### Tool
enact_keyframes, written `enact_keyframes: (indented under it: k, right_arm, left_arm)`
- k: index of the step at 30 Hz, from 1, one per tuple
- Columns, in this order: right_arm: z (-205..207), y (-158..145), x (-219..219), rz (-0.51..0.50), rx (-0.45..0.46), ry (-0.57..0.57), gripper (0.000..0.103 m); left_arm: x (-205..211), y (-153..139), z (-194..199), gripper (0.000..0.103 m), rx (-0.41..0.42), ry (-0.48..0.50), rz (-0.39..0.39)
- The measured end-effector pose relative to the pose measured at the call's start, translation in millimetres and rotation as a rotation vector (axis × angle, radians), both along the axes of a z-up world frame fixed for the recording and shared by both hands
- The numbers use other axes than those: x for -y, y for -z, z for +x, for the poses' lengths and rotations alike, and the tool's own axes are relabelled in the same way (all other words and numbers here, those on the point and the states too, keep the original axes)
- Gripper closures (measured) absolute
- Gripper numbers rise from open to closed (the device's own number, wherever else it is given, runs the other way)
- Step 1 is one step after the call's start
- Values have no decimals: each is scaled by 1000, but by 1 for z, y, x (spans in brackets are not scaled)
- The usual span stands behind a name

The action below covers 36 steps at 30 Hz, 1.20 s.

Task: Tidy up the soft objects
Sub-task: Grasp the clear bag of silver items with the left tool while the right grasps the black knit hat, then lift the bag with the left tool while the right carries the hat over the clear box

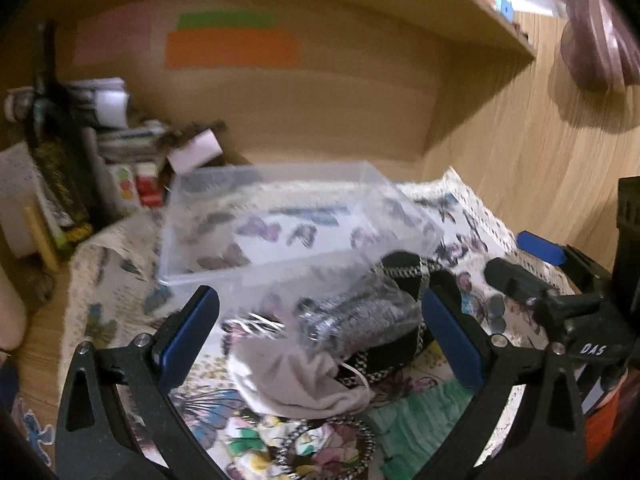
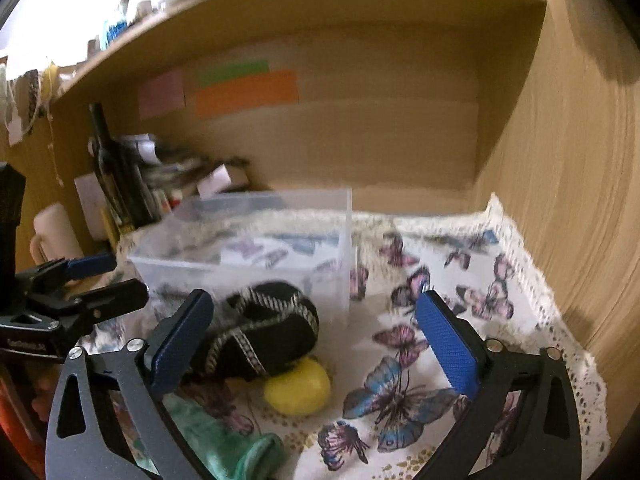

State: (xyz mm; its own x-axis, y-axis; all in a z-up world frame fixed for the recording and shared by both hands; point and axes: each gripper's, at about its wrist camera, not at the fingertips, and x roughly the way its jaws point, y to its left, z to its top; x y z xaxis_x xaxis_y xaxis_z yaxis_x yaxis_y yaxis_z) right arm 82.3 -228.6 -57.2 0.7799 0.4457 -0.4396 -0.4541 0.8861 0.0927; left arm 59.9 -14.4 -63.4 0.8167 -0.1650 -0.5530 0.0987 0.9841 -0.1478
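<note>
A clear plastic bin [image 1: 280, 224] stands on a butterfly-print cloth [image 2: 460, 280], also in the right wrist view [image 2: 248, 248]. In front of it lie soft items: a black pouch with patterned trim [image 2: 272, 328], a yellow ball [image 2: 298, 390], a green cloth [image 2: 224, 440], a beige cloth [image 1: 296, 376] and a clear bag with a grey item [image 1: 360, 312]. My left gripper [image 1: 320, 336] is open over the pile. My right gripper [image 2: 316, 340] is open above the pouch and ball.
Books and boxes [image 1: 80, 168] are stacked at the left of the wooden shelf alcove. Coloured sticky notes [image 2: 244, 88] are on the back wall. A wooden side wall [image 2: 580, 200] is at the right. The right gripper shows in the left view [image 1: 540, 276].
</note>
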Motion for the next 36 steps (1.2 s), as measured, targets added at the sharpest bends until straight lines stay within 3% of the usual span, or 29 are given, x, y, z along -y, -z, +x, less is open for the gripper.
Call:
enact_keyframes:
  k: [2,5,7,11,19,21,30,36]
  right_arm:
    - [5,8,-1,-16,-29,-9,10]
    - [14,17,-6,-37,-78,-40,16]
    - [20,23,-10,-50,-108,-66,19]
    - [29,33,-19,-73,-160,-108,31]
    - [37,47,-29,-50,-260,-184,74]
    - [36,46,-28,-29,-272,-192,80]
    - [14,19,-35,-52,-159,-199,84]
    - [4,-14,-24,18,-77,-201,84]
  left_arm:
    - [5,8,10,1,-35,9,14]
    - [8,18,24,17,-95,22,27]
    - [7,25,30,19,-131,34,12]
    - [5,36,38,36,-178,71,-27]
    - [2,31,29,66,-144,84,-50]
    - [0,26,23,70,-122,76,-44]
    - [-13,-7,-2,74,-8,56,-39]
    - [-28,-35,-13,74,86,19,-55]
